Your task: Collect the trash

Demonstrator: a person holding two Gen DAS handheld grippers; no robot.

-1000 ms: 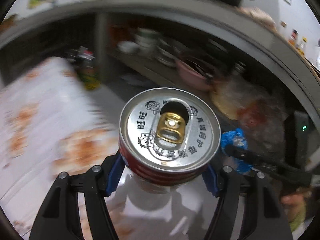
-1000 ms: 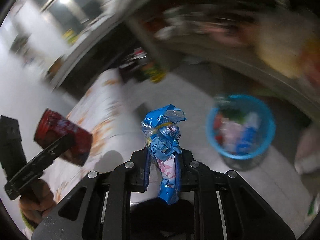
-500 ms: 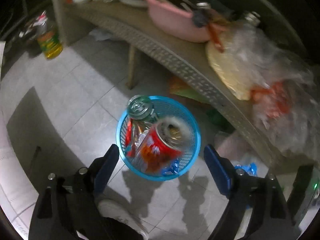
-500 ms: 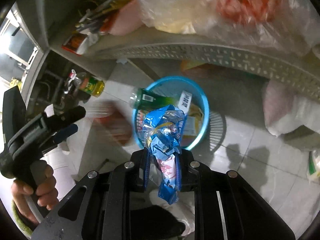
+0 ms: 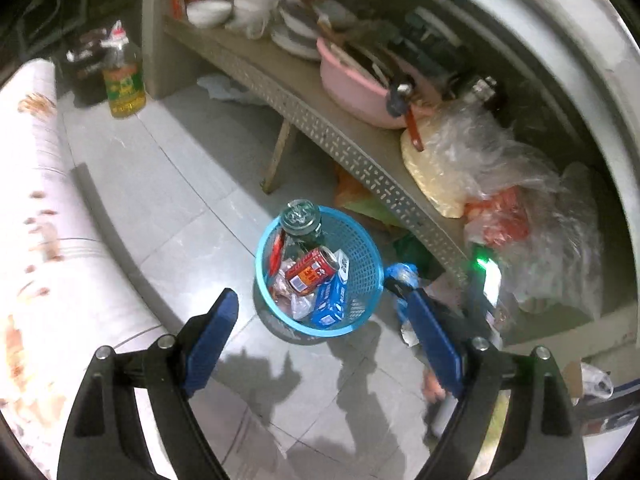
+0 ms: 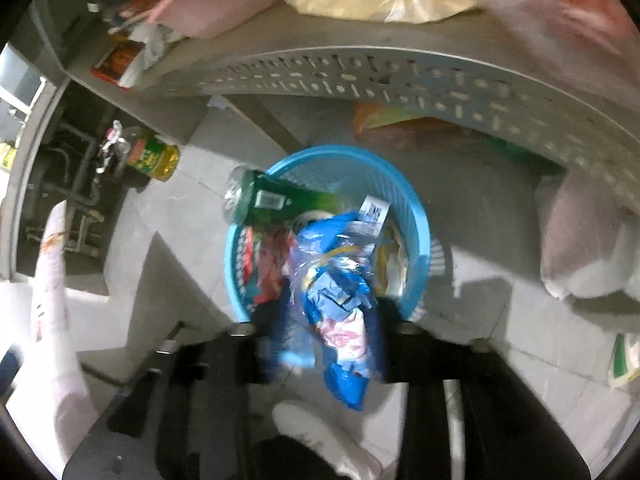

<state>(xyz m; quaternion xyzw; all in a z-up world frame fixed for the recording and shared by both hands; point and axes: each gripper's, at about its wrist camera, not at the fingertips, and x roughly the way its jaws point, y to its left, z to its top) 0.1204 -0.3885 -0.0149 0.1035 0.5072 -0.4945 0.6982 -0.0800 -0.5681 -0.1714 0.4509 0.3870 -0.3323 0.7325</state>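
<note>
A blue mesh trash basket (image 5: 362, 268) stands on the tiled floor below a shelf. A red can (image 5: 313, 270) lies in it on wrappers, beside a green bottle (image 5: 301, 218). My left gripper (image 5: 322, 316) is open and empty above the basket. In the right wrist view the same basket (image 6: 416, 220) holds the green bottle (image 6: 280, 200). My right gripper (image 6: 326, 320) is over the basket's near rim with its blurred jaws wider than the crumpled blue wrapper (image 6: 336, 288) between them. The wrapper's tip also shows in the left wrist view (image 5: 400, 274).
A perforated grey shelf (image 5: 340, 136) with a pink basin (image 5: 352, 92) and plastic bags (image 5: 500, 184) overhangs the basket. An oil bottle (image 5: 124, 84) stands on the floor at the far left. A white cloth-covered edge (image 5: 36, 220) runs along the left. White bags (image 6: 588, 248) lie right of the basket.
My left gripper opened and dropped the red can into the basket, where it now lies. My right gripper moved over the basket with the blue wrapper, and its jaws have spread and blur.
</note>
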